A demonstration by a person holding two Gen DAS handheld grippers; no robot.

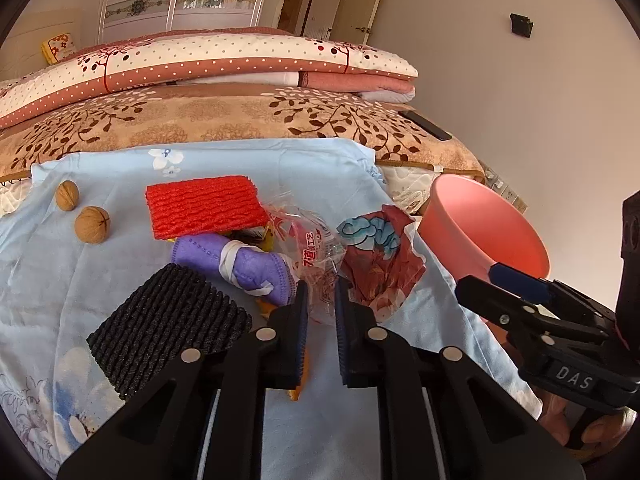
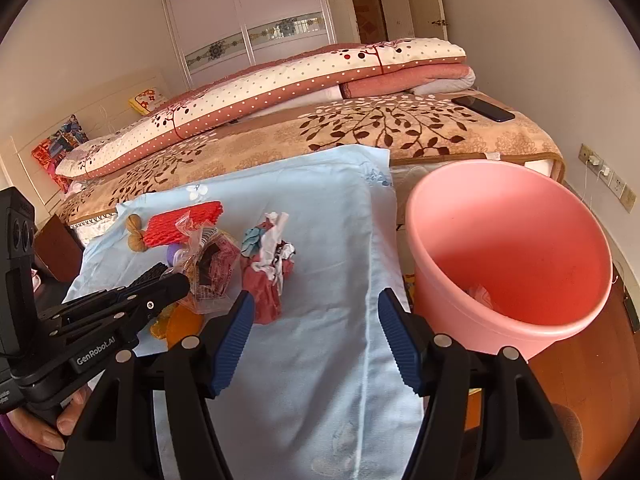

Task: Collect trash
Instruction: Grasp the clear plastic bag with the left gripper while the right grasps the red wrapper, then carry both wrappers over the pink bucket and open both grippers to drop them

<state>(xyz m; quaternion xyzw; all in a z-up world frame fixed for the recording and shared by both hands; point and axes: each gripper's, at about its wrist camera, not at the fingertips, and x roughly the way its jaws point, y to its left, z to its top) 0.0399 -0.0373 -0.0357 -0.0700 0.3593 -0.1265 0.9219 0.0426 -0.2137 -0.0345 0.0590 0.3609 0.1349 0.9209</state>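
Pinching the clear plastic wrapper (image 1: 316, 256) at the middle of the frame, my left gripper (image 1: 321, 300) has its jaws nearly closed on it. My right gripper (image 2: 316, 320) is wide open and holds nothing, low in the frame over the blue cloth (image 2: 320, 220), with the pink bucket (image 2: 512, 248) just to its right.

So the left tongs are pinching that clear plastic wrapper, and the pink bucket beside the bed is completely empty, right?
Not quite. The left tongs are indeed pinching the clear plastic wrapper, but the pink bucket is not empty: the right wrist view shows some crumpled trash already lying at its bottom.
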